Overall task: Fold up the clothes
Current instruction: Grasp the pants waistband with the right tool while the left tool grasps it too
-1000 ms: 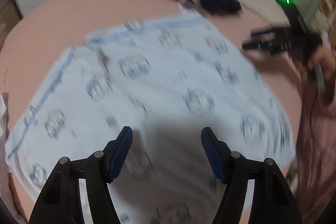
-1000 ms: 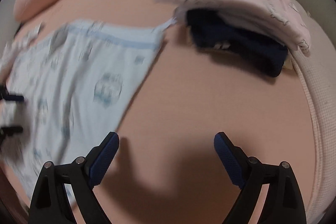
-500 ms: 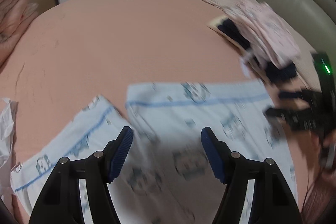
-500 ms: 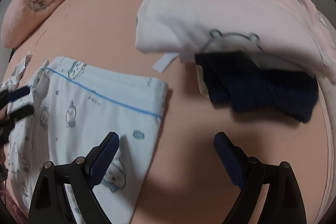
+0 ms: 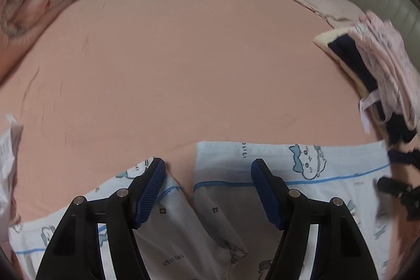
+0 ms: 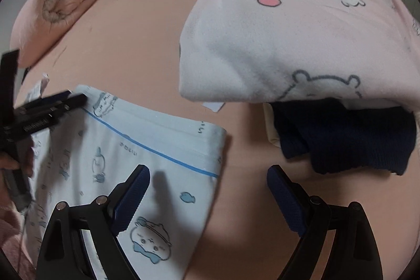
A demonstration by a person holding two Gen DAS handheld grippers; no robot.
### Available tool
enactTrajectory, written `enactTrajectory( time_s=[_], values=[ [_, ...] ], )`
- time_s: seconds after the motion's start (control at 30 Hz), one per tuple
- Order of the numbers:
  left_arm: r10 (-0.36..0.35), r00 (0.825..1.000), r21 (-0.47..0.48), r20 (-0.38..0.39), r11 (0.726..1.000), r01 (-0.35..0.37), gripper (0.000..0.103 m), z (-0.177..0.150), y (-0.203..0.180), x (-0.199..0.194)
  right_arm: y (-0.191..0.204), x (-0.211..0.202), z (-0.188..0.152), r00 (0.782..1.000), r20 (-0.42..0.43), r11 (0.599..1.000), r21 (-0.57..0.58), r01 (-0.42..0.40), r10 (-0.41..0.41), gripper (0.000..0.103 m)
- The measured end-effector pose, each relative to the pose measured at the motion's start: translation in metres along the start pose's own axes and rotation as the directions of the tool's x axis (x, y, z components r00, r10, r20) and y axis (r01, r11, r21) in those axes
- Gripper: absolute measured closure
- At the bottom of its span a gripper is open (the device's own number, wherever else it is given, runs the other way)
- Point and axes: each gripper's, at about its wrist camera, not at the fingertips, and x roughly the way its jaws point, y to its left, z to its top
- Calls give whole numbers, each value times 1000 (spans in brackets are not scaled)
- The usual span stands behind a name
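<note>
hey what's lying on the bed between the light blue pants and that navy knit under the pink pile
Only bare peach sheet separates the light blue pants from the navy knit; the right wrist view shows it. A white tag lies farther back.

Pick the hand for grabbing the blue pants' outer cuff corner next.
Right, probably. The right gripper hangs with jaws straddling that corner of the pants, edge between them. The left gripper sits over the gap between the two legs, nearer the inner cuffs.
</note>
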Motion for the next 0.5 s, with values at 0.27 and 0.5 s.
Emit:
enactTrajectory(
  time_s=[0.27,0.5],
  values=[
    [-110,993,71,-47,991,113,94,6,-16,-5,16,-5,-14,1000,12,997,-82,-5,6,93],
    [-164,983,203,81,968,145,95,14,-40,-41,13,-51,-32,989,146,995,-86,51,-38,98]
  ],
)
